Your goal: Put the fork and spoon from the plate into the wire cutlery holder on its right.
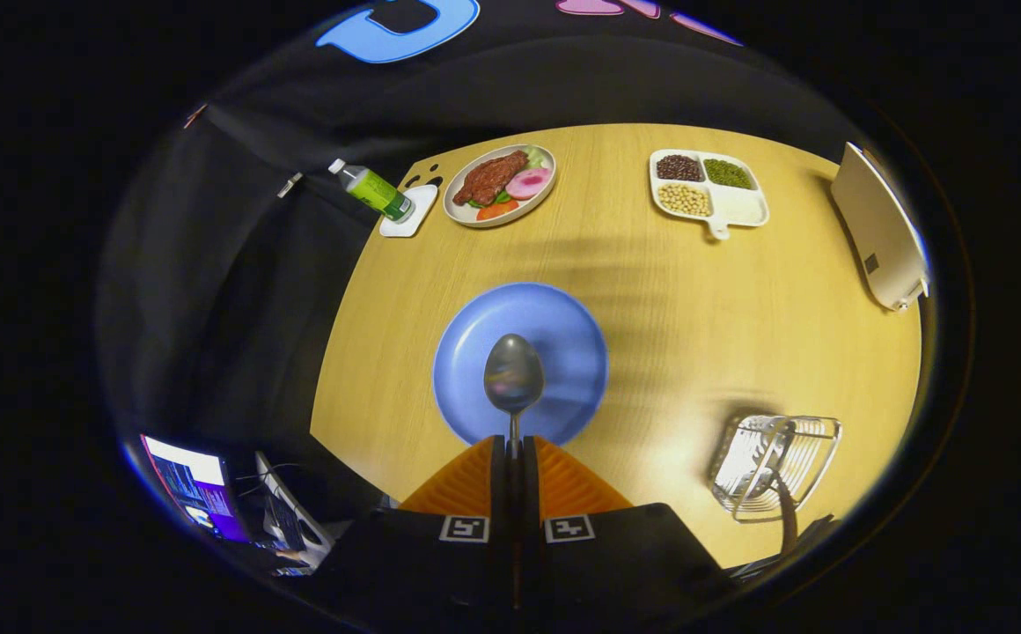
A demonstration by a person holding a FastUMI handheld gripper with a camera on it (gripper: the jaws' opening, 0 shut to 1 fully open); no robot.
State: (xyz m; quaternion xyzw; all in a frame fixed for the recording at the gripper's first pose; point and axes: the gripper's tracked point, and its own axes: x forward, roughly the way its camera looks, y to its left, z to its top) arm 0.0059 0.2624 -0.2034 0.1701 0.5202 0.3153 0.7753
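1. The fisheye camera rides on the gripper [515, 445] and looks forward along its two fingers, which clamp a spoon [513, 377] by the handle.
2. It hangs high above the wooden bench [651, 291], facing steeply down.
3. The blue plate [563, 326] lies near, just beyond the fingers; the wire cutlery holder [774, 462] sits right of them.
4. The bench's far edge and the booth wall lie well beyond.

We are seeing a glossy metal spoon [513, 374] mirroring the light, its handle pinched between ribbed fingers of the gripper [515, 440]. We are looking at a smooth, matt blue plate [563, 326], a table [669, 299] showing fine wood grain, and a shiny wire holder [774, 462] with a metal fork [779, 489] in it.
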